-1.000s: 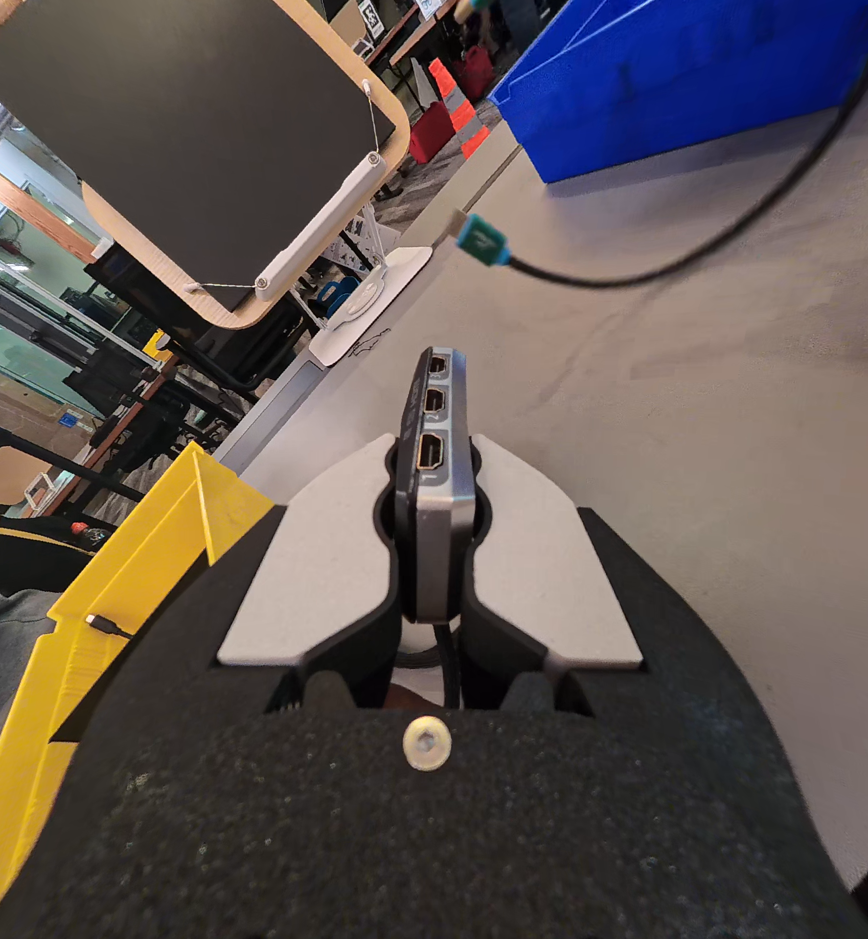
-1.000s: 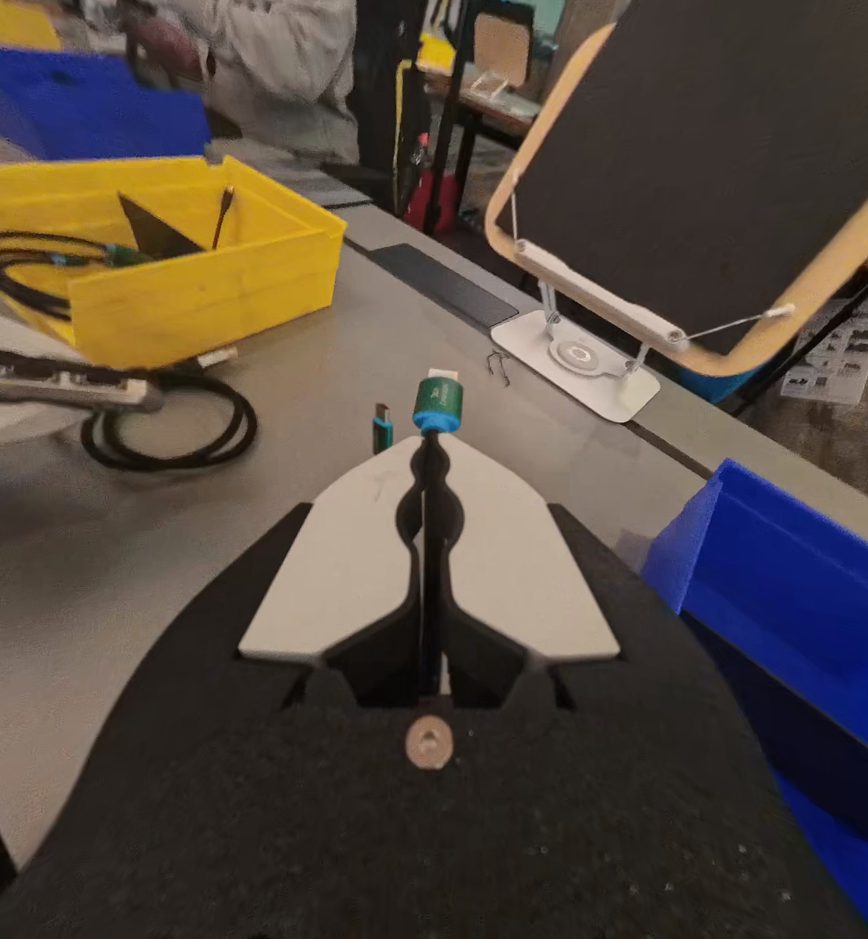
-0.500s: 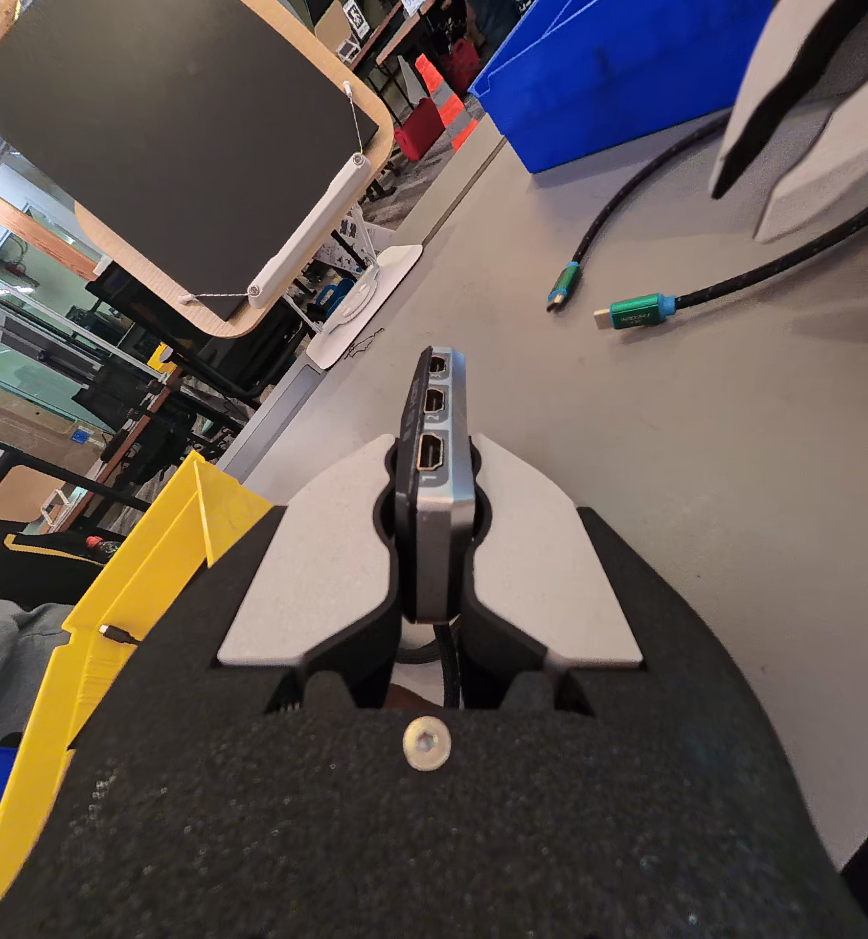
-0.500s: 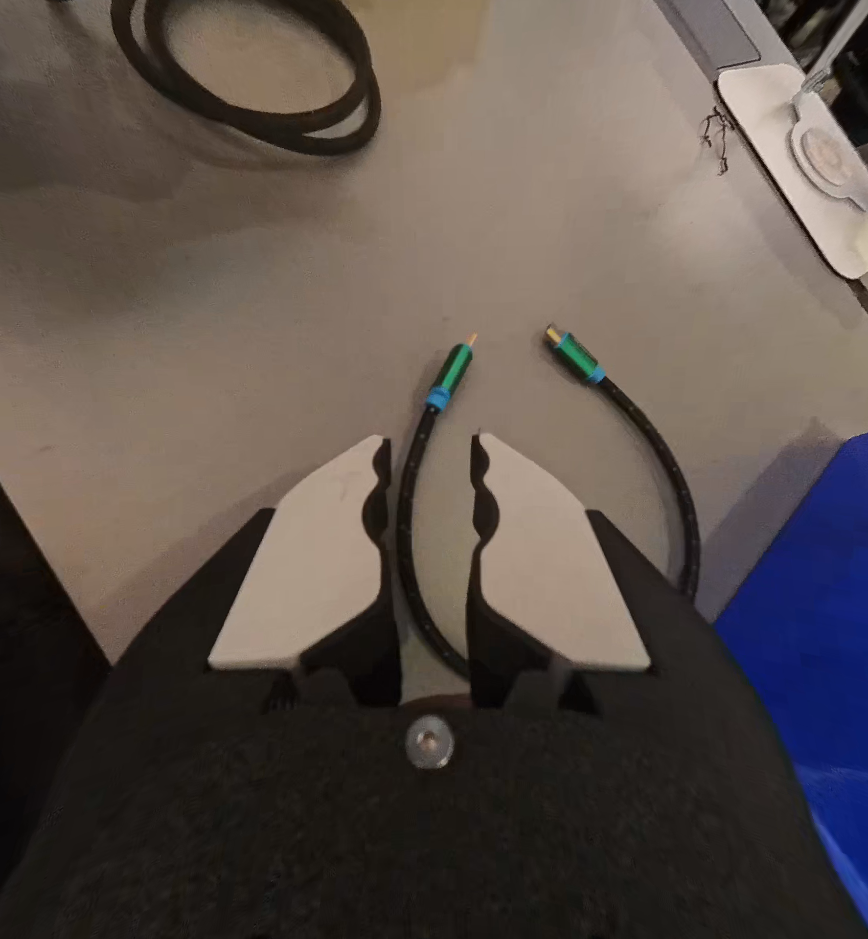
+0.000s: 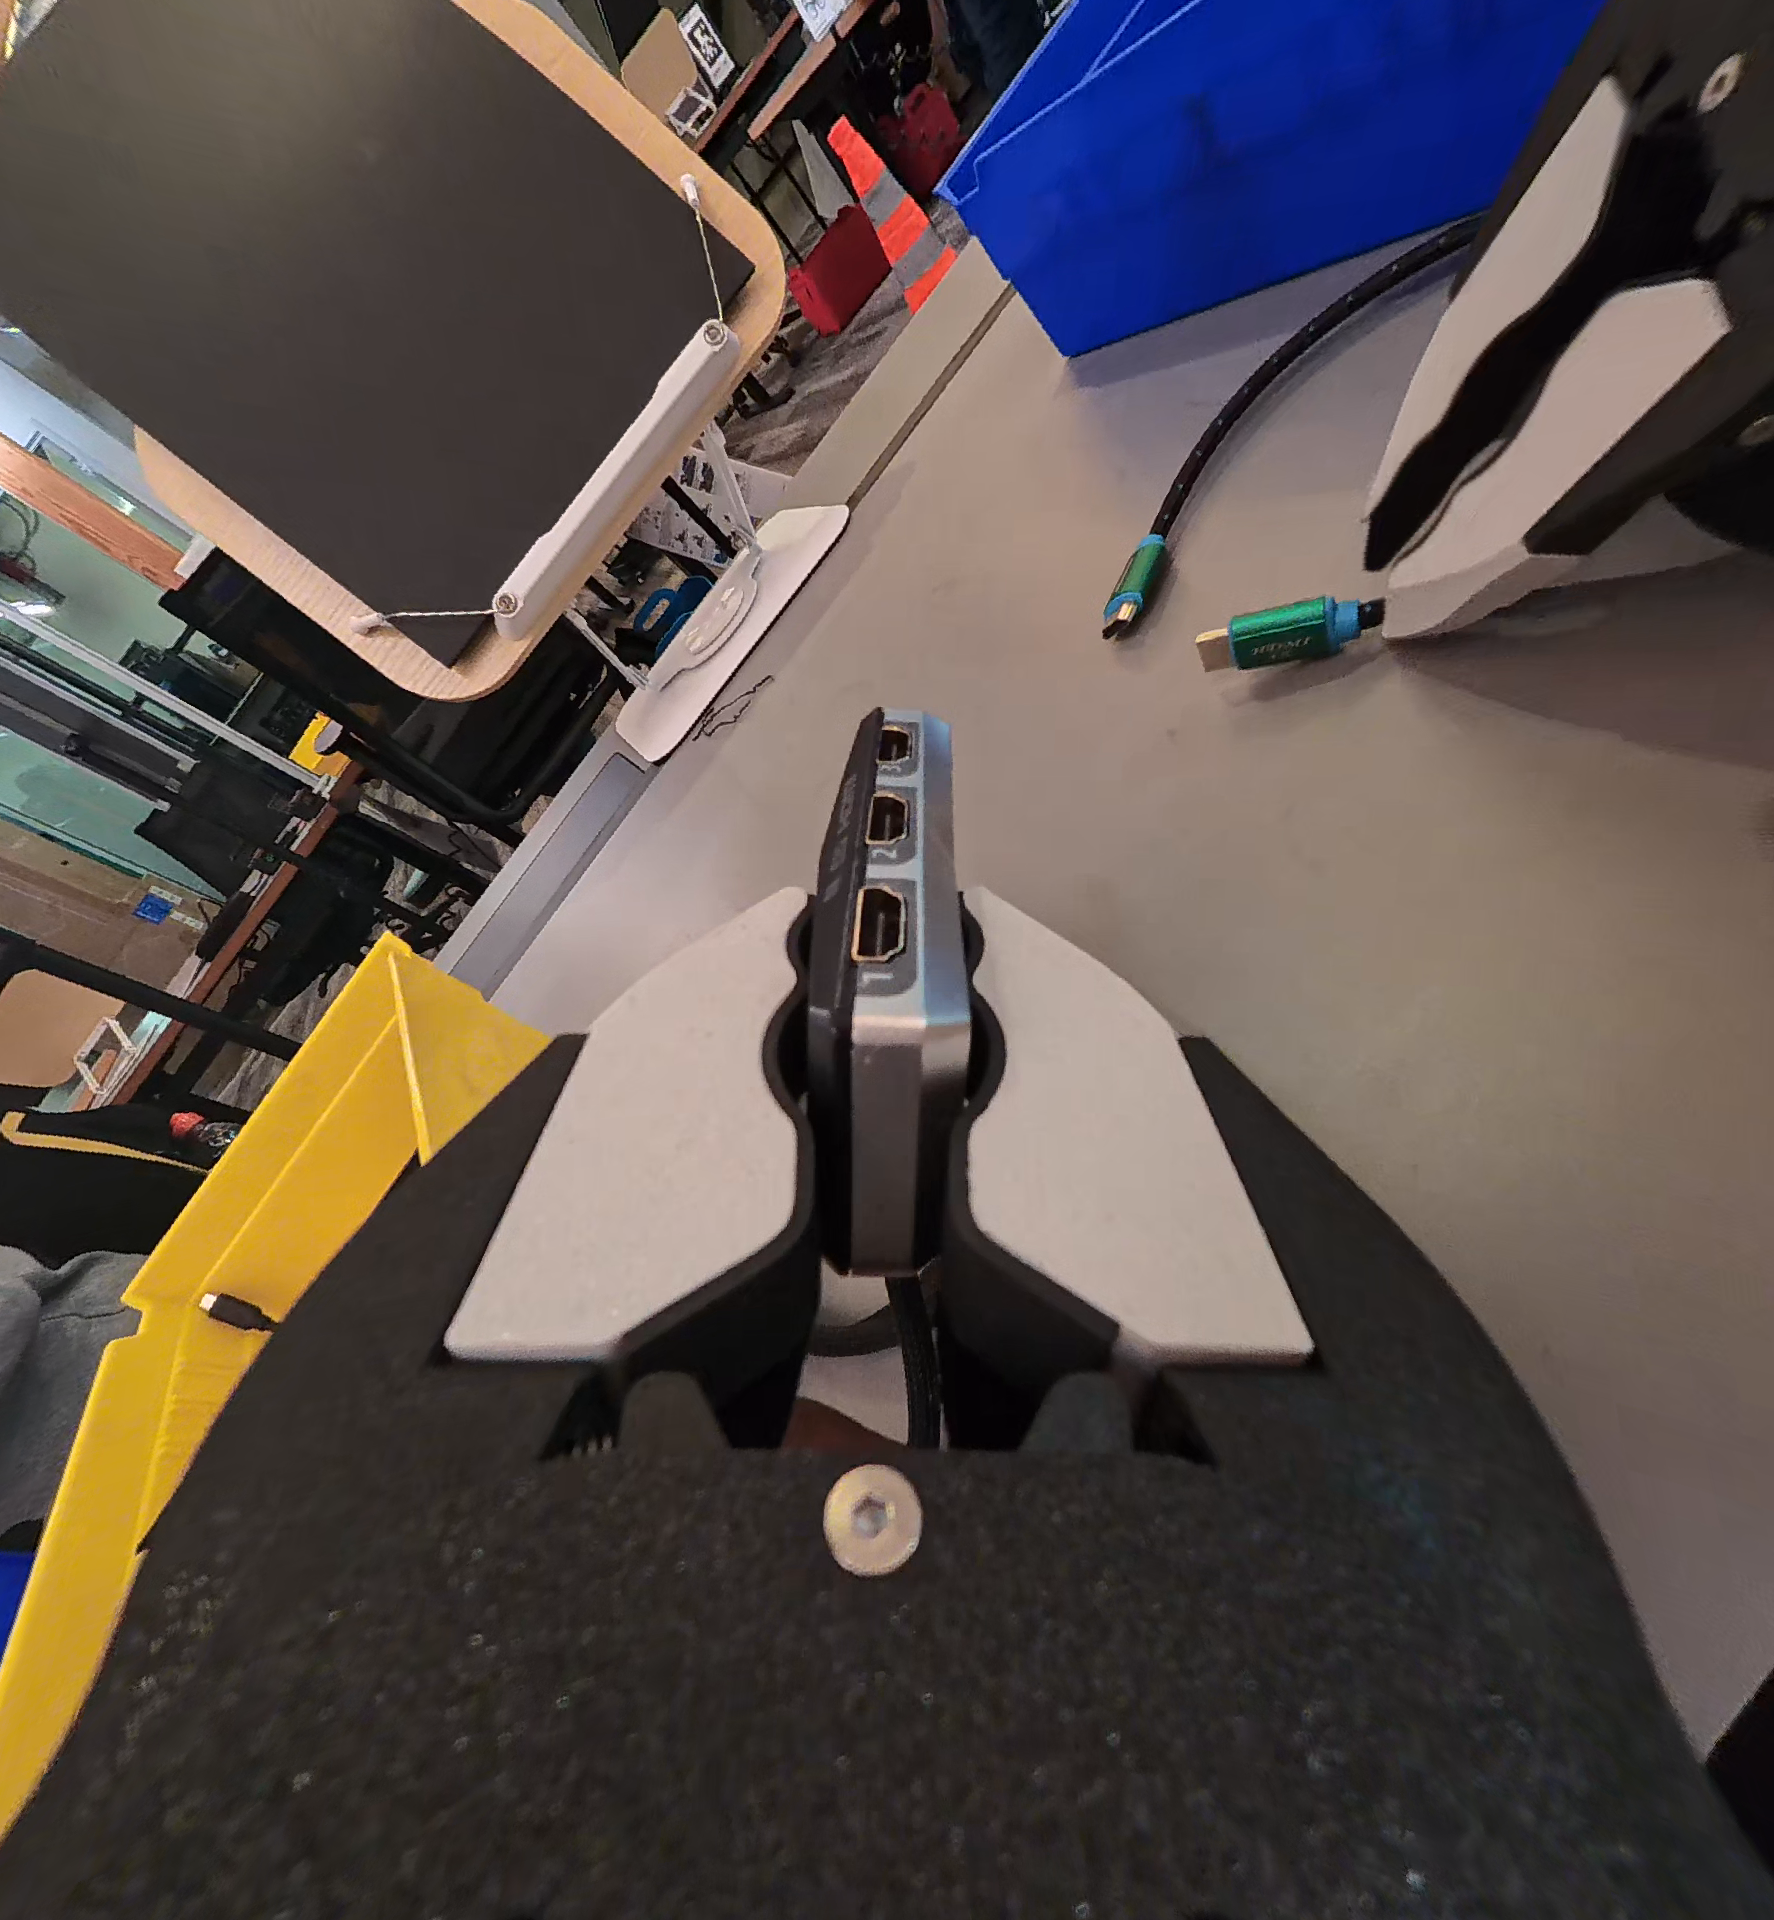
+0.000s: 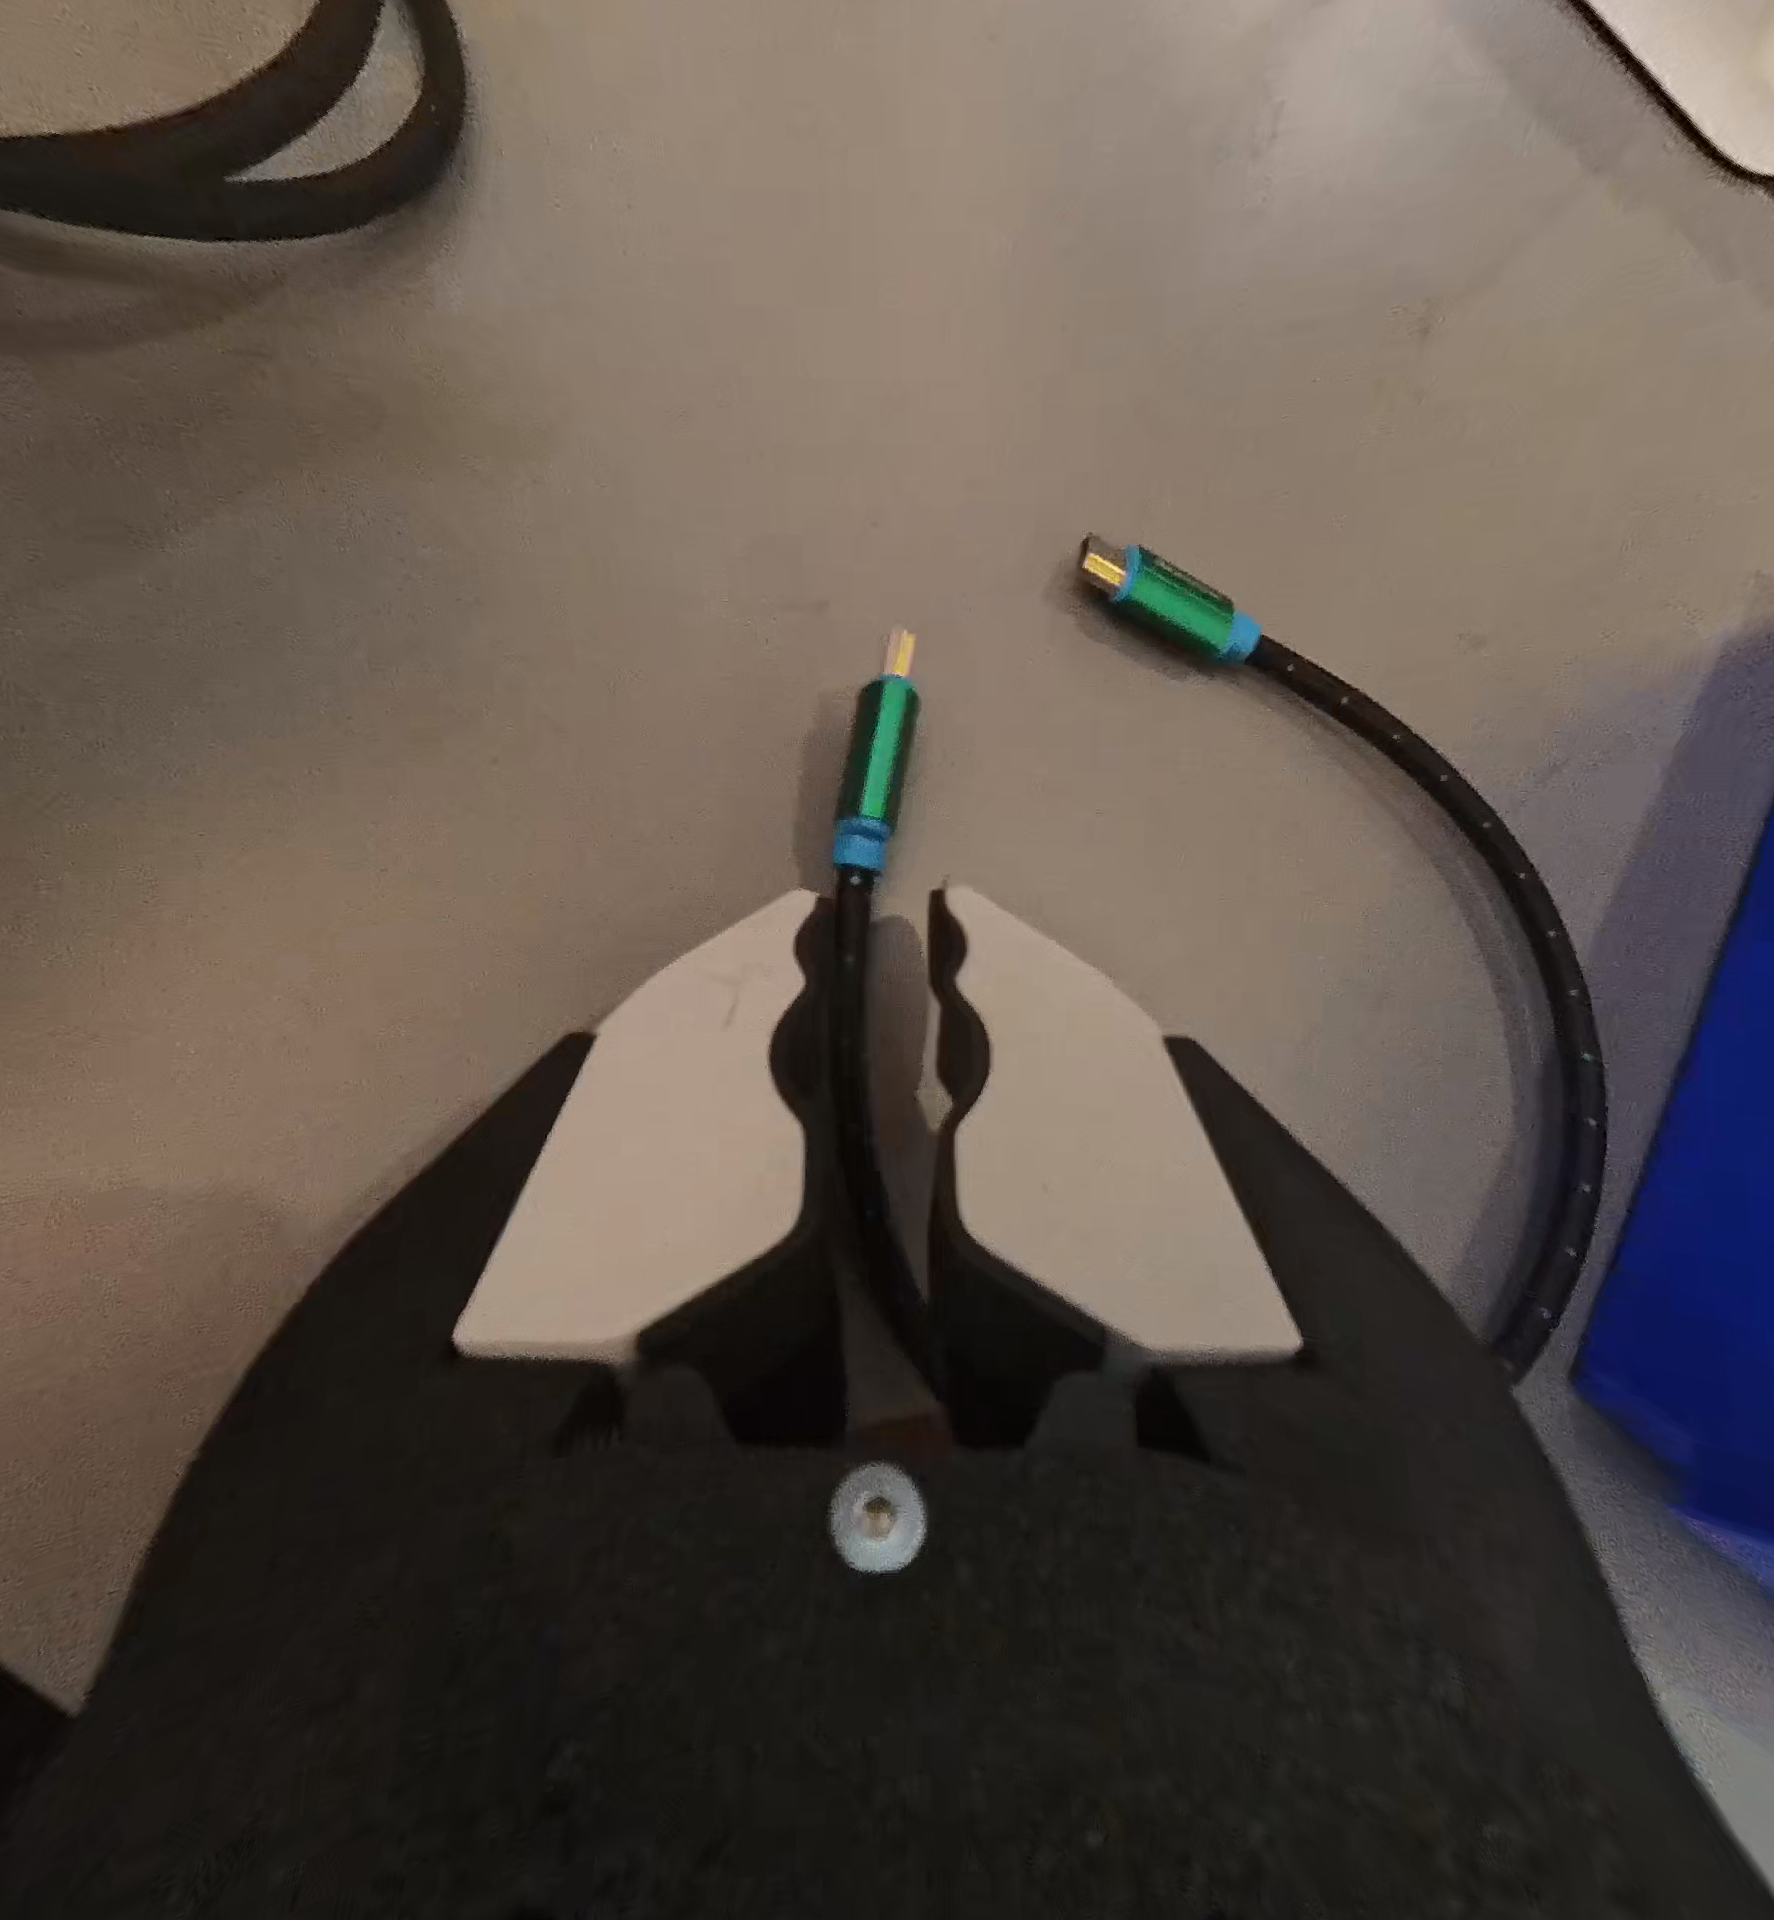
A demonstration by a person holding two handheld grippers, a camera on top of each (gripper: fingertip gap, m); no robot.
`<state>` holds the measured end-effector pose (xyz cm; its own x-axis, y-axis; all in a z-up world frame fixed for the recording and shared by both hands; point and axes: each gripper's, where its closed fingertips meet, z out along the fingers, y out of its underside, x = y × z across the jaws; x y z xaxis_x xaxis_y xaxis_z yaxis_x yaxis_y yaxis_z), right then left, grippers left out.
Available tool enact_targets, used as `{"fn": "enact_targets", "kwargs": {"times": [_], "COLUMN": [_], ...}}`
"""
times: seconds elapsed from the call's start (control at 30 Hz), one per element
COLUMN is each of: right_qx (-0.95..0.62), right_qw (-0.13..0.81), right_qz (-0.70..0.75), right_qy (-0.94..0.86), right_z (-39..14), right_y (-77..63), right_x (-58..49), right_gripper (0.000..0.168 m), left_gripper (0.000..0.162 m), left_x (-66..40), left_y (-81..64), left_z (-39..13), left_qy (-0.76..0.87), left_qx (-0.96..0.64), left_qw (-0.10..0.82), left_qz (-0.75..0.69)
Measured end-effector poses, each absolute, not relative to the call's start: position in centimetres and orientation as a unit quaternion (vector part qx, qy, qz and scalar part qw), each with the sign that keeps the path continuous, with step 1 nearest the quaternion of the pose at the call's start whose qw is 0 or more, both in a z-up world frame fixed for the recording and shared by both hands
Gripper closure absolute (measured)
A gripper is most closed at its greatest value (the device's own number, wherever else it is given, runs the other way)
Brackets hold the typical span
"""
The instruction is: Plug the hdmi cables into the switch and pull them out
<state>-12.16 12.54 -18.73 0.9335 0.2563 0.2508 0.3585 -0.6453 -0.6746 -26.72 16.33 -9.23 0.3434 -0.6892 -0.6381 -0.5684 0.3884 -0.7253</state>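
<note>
My left gripper [image 5: 883, 914] is shut on the grey HDMI switch [image 5: 888, 1049] and holds it on edge above the table, its three ports facing forward. My right gripper [image 6: 878, 899] is open and low over the table, its fingers either side of a black braided HDMI cable [image 6: 857, 1039] just behind its green plug [image 6: 878, 769]. The cable lies against the left finger. A second green plug [image 6: 1174, 603] lies to the right. In the left wrist view both plugs [image 5: 1278, 644] [image 5: 1132, 582] lie ahead to the right, under the right gripper [image 5: 1402, 592].
A blue bin [image 6: 1745, 1039] stands close on the right of the cables, also seen in the left wrist view [image 5: 1226, 156]. A yellow bin [image 5: 291, 1195] is at the left. A black board on a white stand [image 5: 343, 260] stands at the table's far edge. A coiled black cable [image 6: 239, 177] lies far left. Spacing between my two grippers at the tips: around 20 cm.
The right gripper, which held the green plug shut in the air, has come down to the table and opened; the cable now lies on the table between its fingers. The left gripper still holds the switch.
</note>
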Motion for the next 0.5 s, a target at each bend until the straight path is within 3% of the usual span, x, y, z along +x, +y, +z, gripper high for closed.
{"fn": "enact_targets", "kwargs": {"times": [0.03, 0.13, 0.3, 0.5], "right_qx": [-0.906, -0.908, -0.891, -0.835], "right_qw": [0.377, 0.366, 0.363, 0.207], "right_qz": [-0.075, -0.067, 0.221, 0.487], "right_qy": [-0.174, -0.193, -0.161, -0.153], "right_z": [-18.9, -18.8, -13.0, -7.5], "right_y": [12.6, 12.4, 10.6, 7.8], "right_x": [-12.2, -13.0, -18.0, -20.3], "right_gripper": [0.162, 0.163, 0.162, 0.163], "left_gripper": [0.14, 0.14, 0.139, 0.14], "left_x": [-26.7, -26.6, -26.1, -25.3], "left_y": [16.3, 16.2, 16.0, 15.7], "left_z": [-9.3, -9.4, -9.2, -8.0], "left_qy": [0.573, 0.583, 0.597, 0.601], "left_qx": [-0.548, -0.534, -0.496, -0.422], "left_qw": [0.607, 0.612, 0.63, 0.669], "left_qz": [-0.047, -0.032, 0.012, 0.114]}}
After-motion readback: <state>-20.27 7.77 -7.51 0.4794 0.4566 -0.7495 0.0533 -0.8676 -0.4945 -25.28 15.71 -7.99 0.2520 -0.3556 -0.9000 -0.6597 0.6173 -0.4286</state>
